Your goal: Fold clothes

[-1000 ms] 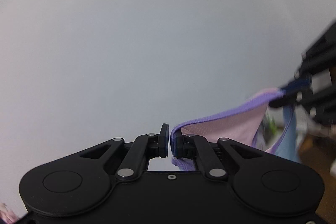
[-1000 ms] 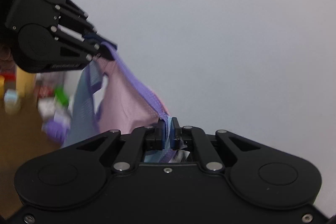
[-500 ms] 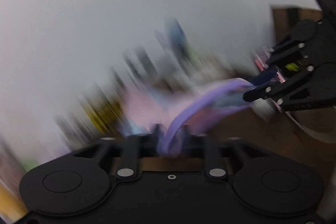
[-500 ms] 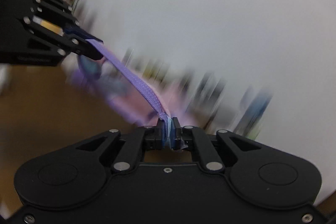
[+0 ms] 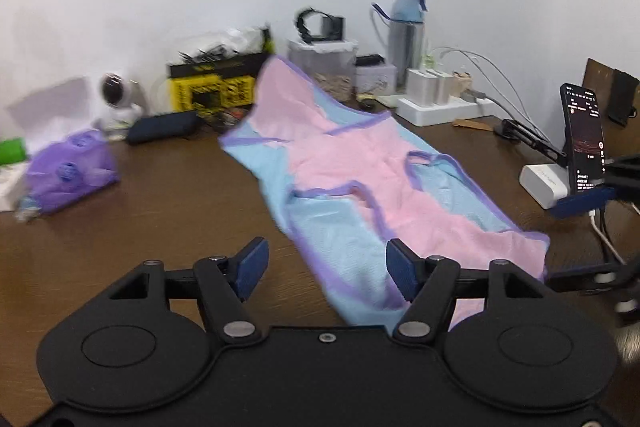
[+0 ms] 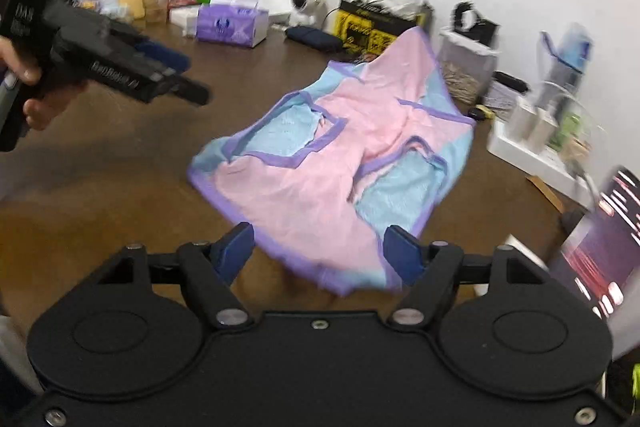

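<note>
**A:** Where is the garment [image 5: 360, 163] lying, relative to the two grippers?

**B:** It is a pink and light-blue garment with purple trim, spread out on a brown table [image 5: 160, 195]. Its long axis runs from near to far. The near hem lies just in front of both grippers; the far end reaches the clutter along the white wall and seems to ride up against a yellow box [image 5: 212, 89] there.

**A:** What are the grippers doing?

**B:** The left gripper [image 5: 326, 269] has its blue pads spread wide and grips nothing; the garment's near left corner shows between them. The right gripper [image 6: 320, 251] is equally wide apart and empty, and the near hem shows between its pads. Whether either pad touches cloth, I cannot tell.

**A:** Which is nearer the cloth?

**B:** Both sit near the hem, the left at the left corner, the right at the right. Neither looks clearly closer.

**A:** So what does the next move depend on?

**B:** Probably on that near-to-far axis: each gripper could pinch its own near corner and carry the hem away toward the far end.
</note>
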The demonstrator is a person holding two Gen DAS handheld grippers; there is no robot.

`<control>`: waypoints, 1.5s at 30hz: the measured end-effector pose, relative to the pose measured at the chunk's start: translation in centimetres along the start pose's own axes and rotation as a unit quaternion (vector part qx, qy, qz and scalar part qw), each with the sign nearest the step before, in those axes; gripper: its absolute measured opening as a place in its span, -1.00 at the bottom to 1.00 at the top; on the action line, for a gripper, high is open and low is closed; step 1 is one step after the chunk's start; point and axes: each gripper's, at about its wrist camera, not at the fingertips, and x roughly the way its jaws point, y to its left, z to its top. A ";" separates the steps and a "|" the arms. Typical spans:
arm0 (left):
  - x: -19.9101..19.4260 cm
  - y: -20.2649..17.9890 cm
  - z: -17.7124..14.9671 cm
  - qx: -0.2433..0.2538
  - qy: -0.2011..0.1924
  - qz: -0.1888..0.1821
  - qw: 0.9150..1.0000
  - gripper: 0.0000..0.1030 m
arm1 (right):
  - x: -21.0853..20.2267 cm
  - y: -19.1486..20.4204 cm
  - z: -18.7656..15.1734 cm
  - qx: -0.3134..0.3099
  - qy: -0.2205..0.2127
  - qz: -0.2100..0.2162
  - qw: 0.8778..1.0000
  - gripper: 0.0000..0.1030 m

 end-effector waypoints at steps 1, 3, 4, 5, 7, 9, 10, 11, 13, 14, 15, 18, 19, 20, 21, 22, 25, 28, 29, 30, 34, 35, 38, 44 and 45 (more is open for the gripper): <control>0.4 -0.2 -0.1 0.007 0.001 0.000 1.000 0.24 | 0.9 -0.4 0.1 0.004 0.006 -0.004 1.000 0.30; 1.4 -0.9 -0.5 0.028 -0.002 -0.006 1.000 0.21 | 2.5 -1.3 0.3 0.020 0.019 -0.006 1.000 0.04; 1.9 -1.2 -0.8 0.038 -0.004 -0.012 0.999 0.15 | 3.2 -2.0 0.3 0.035 0.025 -0.001 0.999 0.00; 1.9 -1.2 -1.2 0.041 -0.004 -0.024 0.999 0.09 | 3.7 -2.3 0.2 0.041 0.029 0.002 0.999 -0.11; 2.3 -1.5 -1.8 0.050 0.010 -0.050 0.997 -0.12 | 4.5 -2.4 -0.3 0.047 0.036 0.003 0.998 -0.26; 2.9 -1.8 -2.2 0.062 0.031 -0.074 0.995 -0.31 | 4.4 -2.3 -0.6 0.057 0.026 0.006 0.998 -0.36; 3.2 -1.9 -2.4 0.066 0.037 -0.077 0.994 -0.44 | 4.4 -2.3 -0.7 0.060 0.026 0.006 0.998 -0.38; 3.4 -2.0 -2.5 0.070 0.044 -0.081 0.993 -0.50 | 4.3 -2.2 -0.8 0.061 0.025 0.004 0.998 -0.53; 3.5 -2.0 -2.7 0.070 0.055 -0.095 0.992 -0.66 | 4.4 -2.0 -1.0 0.063 0.025 0.003 0.998 -0.76; 3.5 -1.9 -2.7 0.067 0.059 -0.097 0.991 -0.70 | 4.3 -1.9 -1.2 0.064 0.024 0.003 0.998 -0.76; 3.4 -1.9 -2.7 0.064 0.062 -0.097 0.991 -0.76 | 4.3 -1.8 -1.3 0.066 0.024 0.003 0.998 -0.80; 3.1 -2.0 -3.3 0.068 0.060 -0.085 0.992 -0.90 | 4.2 -1.5 -1.8 0.070 0.023 0.006 0.997 -0.88; 2.7 -2.0 -3.7 0.069 0.060 -0.080 0.993 -0.91 | 4.1 -1.4 -1.9 0.071 0.024 0.007 0.997 -0.89; 1.9 -2.0 -4.4 0.069 0.061 -0.076 0.993 -0.91 | 3.9 -1.1 -2.2 0.068 0.024 0.012 0.997 -0.90; 1.3 -2.1 -5.0 0.067 0.062 -0.078 0.993 -0.92 | 3.5 -0.9 -2.4 0.067 0.024 0.018 0.997 -0.90; 0.7 -2.1 -5.5 0.066 0.062 -0.080 0.993 -0.92 | 3.3 -0.7 -2.6 0.068 0.023 0.021 0.997 -0.90; -1.1 -2.7 -7.2 0.060 0.063 -0.078 0.993 -0.92 | 1.9 0.6 -3.6 0.064 0.021 0.036 0.997 -0.90; -3.1 -3.3 -8.8 0.049 0.059 -0.076 0.994 -0.91 | 0.1 2.3 -4.9 0.057 0.016 0.046 0.997 -0.90; -3.8 -3.5 -9.3 0.042 0.056 -0.067 0.995 -0.90 | -0.3 2.7 -5.2 0.058 0.014 0.045 0.997 -0.89; -4.2 -3.5 -9.5 0.042 0.053 -0.063 0.996 -0.88 | -0.7 3.0 -5.5 0.061 0.012 0.041 0.997 -0.87; -5.9 -3.5 -9.6 0.055 0.020 -0.042 0.997 -0.06 | -2.5 3.4 -5.9 0.063 -0.003 0.023 0.998 -0.52; -6.3 -3.5 -9.6 0.058 0.012 -0.037 0.998 0.03 | -2.9 3.4 -5.9 0.065 -0.008 0.023 0.998 -0.52; -6.2 -3.6 -9.3 0.062 0.013 -0.035 0.997 0.01 | -3.1 2.8 -5.7 0.073 -0.012 0.022 0.997 -0.52; -4.8 -4.1 -9.3 0.073 0.049 -0.069 0.994 -0.87 | -1.8 3.5 -5.8 0.066 0.004 0.045 0.997 -0.53; -5.0 -3.9 -9.2 0.067 0.043 -0.065 0.995 -0.96 | -1.8 3.5 -5.9 0.064 0.005 0.046 0.997 -0.56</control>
